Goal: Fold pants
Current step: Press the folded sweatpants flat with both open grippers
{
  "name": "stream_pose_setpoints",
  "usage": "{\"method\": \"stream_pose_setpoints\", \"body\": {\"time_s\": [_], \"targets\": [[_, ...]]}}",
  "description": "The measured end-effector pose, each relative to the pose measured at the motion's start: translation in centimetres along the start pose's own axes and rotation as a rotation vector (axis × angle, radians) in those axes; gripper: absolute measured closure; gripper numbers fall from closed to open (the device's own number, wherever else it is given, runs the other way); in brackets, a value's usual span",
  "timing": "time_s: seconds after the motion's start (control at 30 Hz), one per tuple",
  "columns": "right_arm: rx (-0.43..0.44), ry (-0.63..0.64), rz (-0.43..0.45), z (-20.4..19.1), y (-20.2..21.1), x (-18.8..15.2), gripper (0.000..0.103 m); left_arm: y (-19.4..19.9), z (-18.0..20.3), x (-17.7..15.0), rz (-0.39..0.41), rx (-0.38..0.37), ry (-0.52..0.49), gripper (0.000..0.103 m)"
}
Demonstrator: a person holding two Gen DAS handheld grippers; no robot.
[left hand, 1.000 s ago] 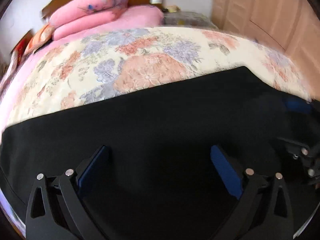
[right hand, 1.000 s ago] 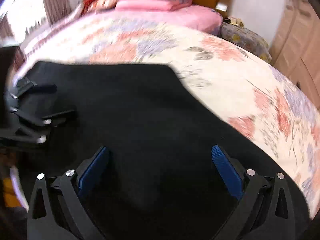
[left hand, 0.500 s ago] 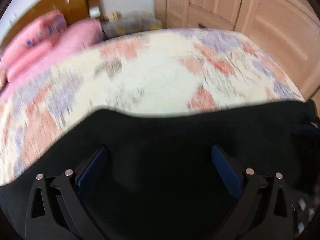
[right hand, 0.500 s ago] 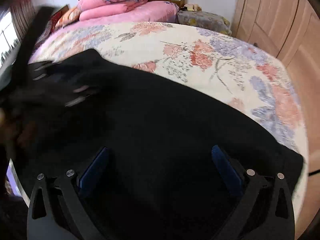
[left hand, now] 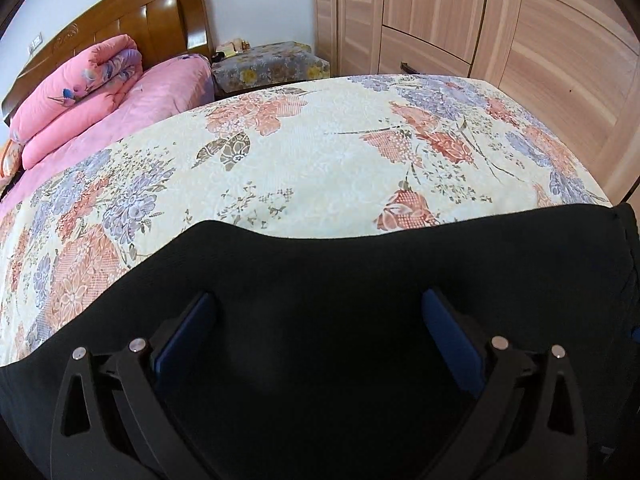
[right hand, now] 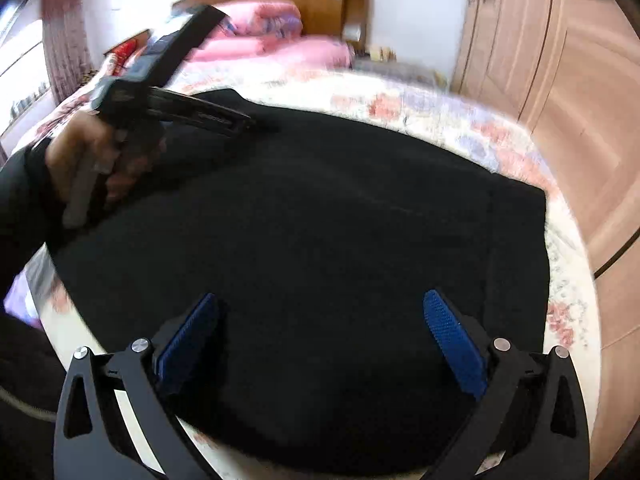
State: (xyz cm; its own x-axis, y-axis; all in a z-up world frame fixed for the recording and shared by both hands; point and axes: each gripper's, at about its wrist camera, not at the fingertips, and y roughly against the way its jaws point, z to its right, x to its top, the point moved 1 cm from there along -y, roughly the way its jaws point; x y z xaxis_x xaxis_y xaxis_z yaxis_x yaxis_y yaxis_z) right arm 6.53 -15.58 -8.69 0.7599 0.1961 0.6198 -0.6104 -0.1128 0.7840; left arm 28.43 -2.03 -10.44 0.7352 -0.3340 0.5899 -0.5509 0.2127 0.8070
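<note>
— Two grippers over one bed, yes? Start with the biggest thing.

— That is the bed, under a cream floral cover with pink and lilac blooms. A wooden headboard stands at the far end, and a wooden wardrobe runs along the right-hand side.

— And the pants?

— Black pants lie spread flat on the cover at the near edge of the bed. In the right wrist view they fill most of the middle, with a seam running down near their right end. In the left wrist view their far edge makes a wavy line across the cover.

— What sits behind them?

— A rolled pink quilt on a pink sheet near the headboard, well apart from the pants. Beside the bed's far corner is a low stand draped in flowered cloth.

— Now the tools.

— The left gripper hovers low over the black cloth, its blue pads spread wide with nothing between them. From the right wrist view it comes in at the upper left, held by a hand in a dark sleeve, fingers reaching over the pants' far edge; that view is blurred, so I cannot tell whether it touches the cloth.

— The right one?

— The right gripper is likewise released, pads wide apart above the pants, grasping nothing.
</note>
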Motion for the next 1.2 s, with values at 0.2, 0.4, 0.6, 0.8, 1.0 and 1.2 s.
{"method": "stream_pose_setpoints", "body": {"time_s": [0.2, 0.4, 0.6, 0.8, 1.0, 1.2], "targets": [[-0.004, 0.053, -0.049, 0.2, 1.0, -0.5, 0.004, 0.2, -0.1, -0.1, -0.001, -0.004, 0.002, 0.001], [0.061, -0.047, 0.036, -1.5, 2.5, 5.2, 0.004, 7.1, -2.3, -1.9, 0.103, 0.054, 0.026, 0.002], [0.18, 0.082, -0.079, -9.3, -3.6, 8.6, 0.004, 11.0, -10.4, -8.7, 0.043, 0.244, 0.174, 0.002], [0.2, 0.269, -0.167, -15.5, -8.9, 10.1, 0.004, 12.2, -18.9, -15.9, -0.035, 0.254, 0.461, 0.002], [0.21, 0.267, -0.222, -15.0, -9.7, 9.9, 0.004, 13.0, -20.5, -16.9, 0.013, 0.283, 0.413, 0.002], [0.258, 0.305, -0.204, -19.0, -9.7, 13.3, 0.004, 15.6, -29.6, -17.9, 0.015, 0.487, 0.542, 0.002]]}}
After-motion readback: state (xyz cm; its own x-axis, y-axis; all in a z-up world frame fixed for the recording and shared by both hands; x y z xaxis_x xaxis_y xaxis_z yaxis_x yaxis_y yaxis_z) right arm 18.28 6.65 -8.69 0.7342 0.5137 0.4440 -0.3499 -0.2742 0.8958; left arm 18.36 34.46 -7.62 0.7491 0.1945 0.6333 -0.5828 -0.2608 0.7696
